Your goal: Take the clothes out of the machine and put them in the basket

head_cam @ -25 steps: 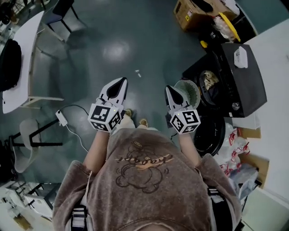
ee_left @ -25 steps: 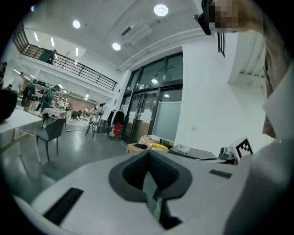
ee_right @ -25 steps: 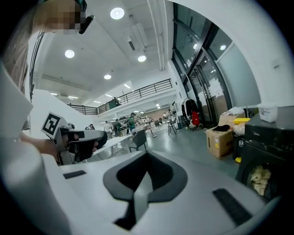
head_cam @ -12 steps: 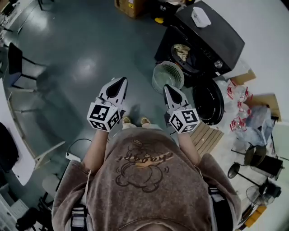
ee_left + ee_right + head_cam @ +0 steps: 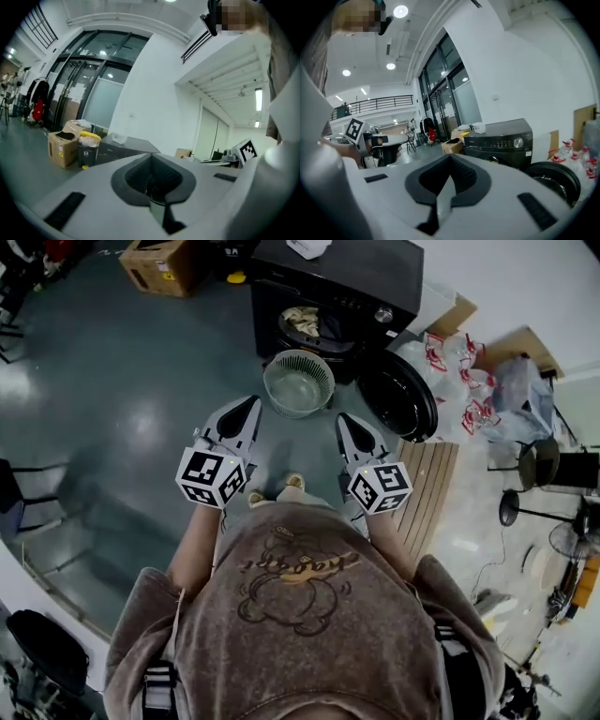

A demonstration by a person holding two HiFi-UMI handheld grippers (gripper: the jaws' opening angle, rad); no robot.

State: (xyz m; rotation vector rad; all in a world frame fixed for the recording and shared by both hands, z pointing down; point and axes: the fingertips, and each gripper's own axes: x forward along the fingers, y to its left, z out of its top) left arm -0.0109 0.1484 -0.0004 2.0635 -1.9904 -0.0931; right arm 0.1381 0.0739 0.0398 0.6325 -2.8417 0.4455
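Floor [image 5: 131, 418]: basket [image 5: 298, 382] empty before washer [image 5: 337, 282], door [image 5: 398, 395] open | clothes [image 5: 302, 320] inside washer | left gripper [image 5: 249, 409], right gripper [image 5: 345, 424]: jaws closed, holding nothing | task: unstarted, by appearance.

Cardboard box [image 5: 159, 266] on the floor; slatted wooden board [image 5: 428, 486] near crumpled plastic bags [image 5: 487, 390]

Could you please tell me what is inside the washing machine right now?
Crumpled pale clothes lie in the open washing machine; its top hides the rear of the inside, so more cannot be ruled out.
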